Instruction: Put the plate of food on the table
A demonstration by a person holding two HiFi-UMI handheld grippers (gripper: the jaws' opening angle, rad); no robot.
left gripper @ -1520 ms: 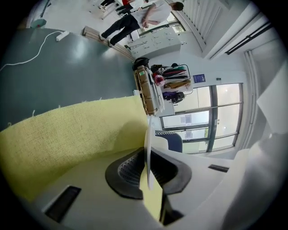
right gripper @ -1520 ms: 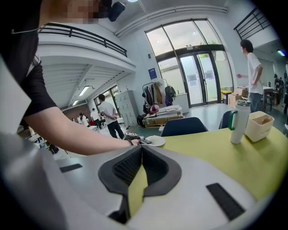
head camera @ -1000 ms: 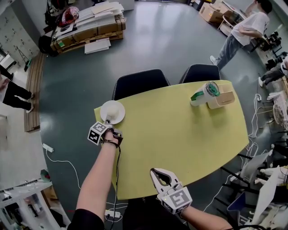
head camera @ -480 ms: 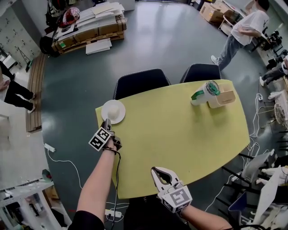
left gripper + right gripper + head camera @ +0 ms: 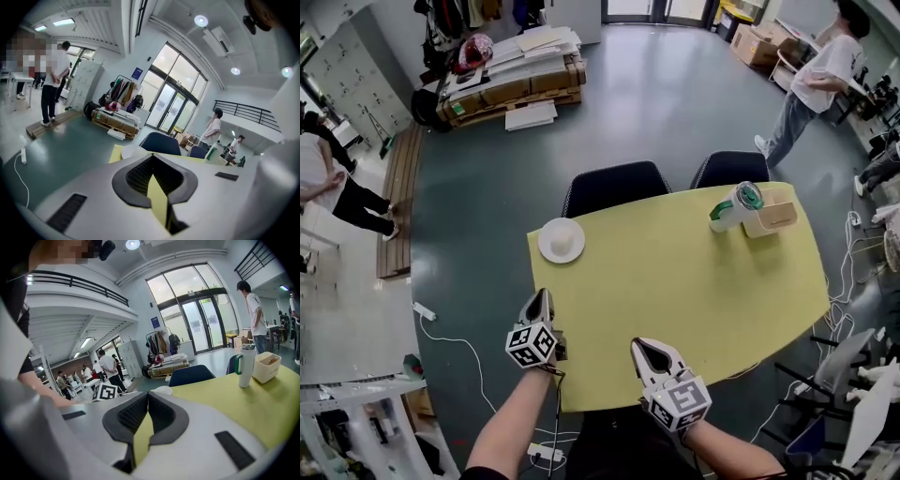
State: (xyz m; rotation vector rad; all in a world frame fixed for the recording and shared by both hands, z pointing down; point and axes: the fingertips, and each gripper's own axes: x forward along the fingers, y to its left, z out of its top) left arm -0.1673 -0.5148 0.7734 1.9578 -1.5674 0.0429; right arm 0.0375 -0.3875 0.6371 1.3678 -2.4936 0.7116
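A white plate (image 5: pixel 562 240) with a pale mound of food sits on the yellow table (image 5: pixel 675 281), near its far left corner. My left gripper (image 5: pixel 543 296) hangs over the table's near left edge, well back from the plate. Its jaws have just been closing and now stand shut with nothing between them. The left gripper view looks over the shut left gripper (image 5: pixel 152 158) to the plate (image 5: pixel 132 151) beyond. My right gripper (image 5: pixel 643 346) rests shut and empty at the near edge. In the right gripper view the plate (image 5: pixel 161 390) shows past the right gripper (image 5: pixel 147 397).
A white tumbler with a green lid (image 5: pixel 733 206) and a beige box (image 5: pixel 772 214) stand at the table's far right. Two dark chairs (image 5: pixel 614 186) (image 5: pixel 729 167) are tucked in at the far side. Stacked cardboard on pallets (image 5: pixel 511 80) and standing people (image 5: pixel 811 89) are farther off.
My left gripper has pulled back from the plate toward the near edge, rolled, and its jaws have closed. The plate stays on the table. The right gripper has kept still.
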